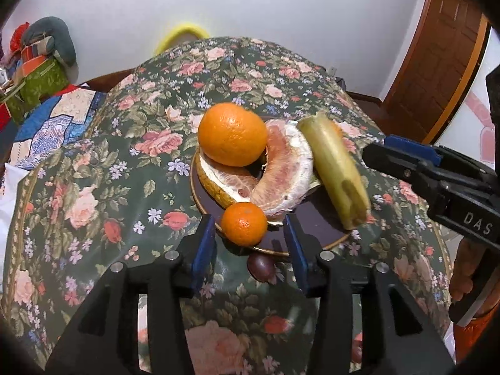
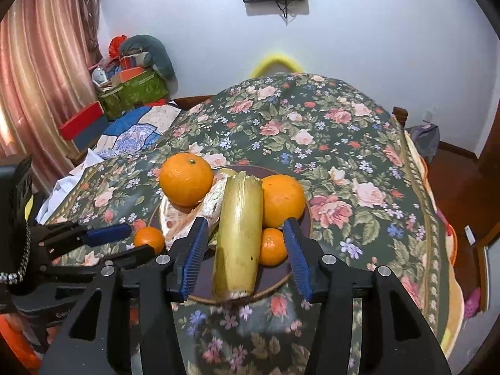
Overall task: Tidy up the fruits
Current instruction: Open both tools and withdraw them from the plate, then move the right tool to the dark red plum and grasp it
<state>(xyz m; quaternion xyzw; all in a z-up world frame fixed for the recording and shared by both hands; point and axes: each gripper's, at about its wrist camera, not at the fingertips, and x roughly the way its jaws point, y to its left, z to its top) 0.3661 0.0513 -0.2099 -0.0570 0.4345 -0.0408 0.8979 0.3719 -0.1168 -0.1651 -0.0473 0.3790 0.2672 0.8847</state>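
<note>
One banana [image 2: 239, 237] between right gripper [image 2: 250, 250] pads, untouched.

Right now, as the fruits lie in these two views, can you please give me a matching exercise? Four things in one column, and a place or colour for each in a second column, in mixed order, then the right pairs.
Things:
1. banana piece
2. pomelo pieces
3. dark round fruit
4. plate

Place or colour:
a. on the tablecloth, off the plate
b. between the fingers of the right gripper, not pressed
c. under a large orange
d. dark, with a gold rim

Pairs: 1-b, 2-c, 3-a, 4-d
</note>
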